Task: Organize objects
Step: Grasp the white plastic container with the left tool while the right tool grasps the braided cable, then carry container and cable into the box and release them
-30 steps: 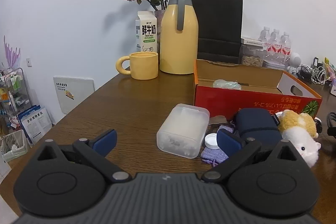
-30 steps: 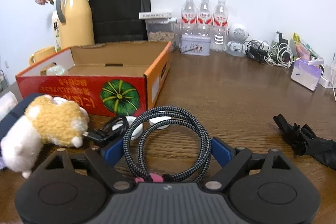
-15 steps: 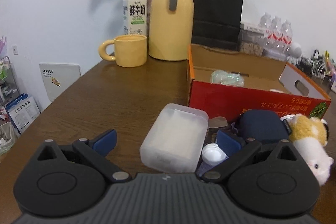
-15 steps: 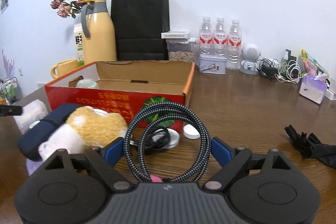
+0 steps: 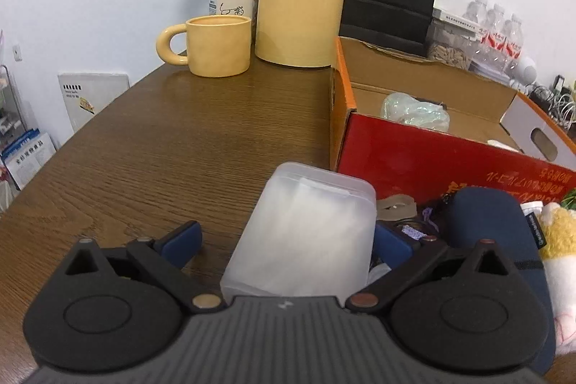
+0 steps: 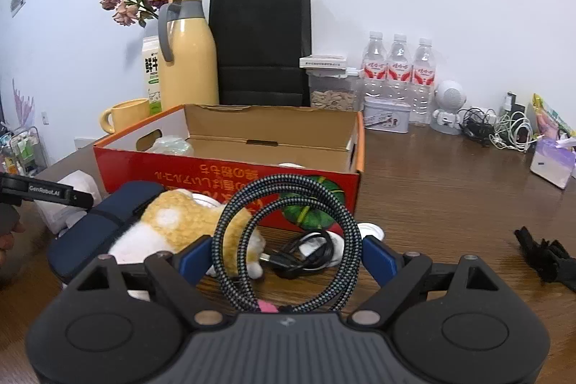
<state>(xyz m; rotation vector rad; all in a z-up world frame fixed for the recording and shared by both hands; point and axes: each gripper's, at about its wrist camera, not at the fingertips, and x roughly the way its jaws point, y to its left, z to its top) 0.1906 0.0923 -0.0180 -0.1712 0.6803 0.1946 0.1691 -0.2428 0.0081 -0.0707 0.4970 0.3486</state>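
the translucent box (image 5: pixel 302 233) hides its near end behind the left gripper (image 5: pixel 288 240).

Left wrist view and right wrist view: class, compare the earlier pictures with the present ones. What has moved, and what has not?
The left gripper has advanced until the frosted translucent plastic box sits between its open fingers, not yet clamped. The right gripper has risen and drawn back from the red cardboard box, carrying the coiled black-and-white braided cable. The box, yellow mug and plush hamster toy stayed put.
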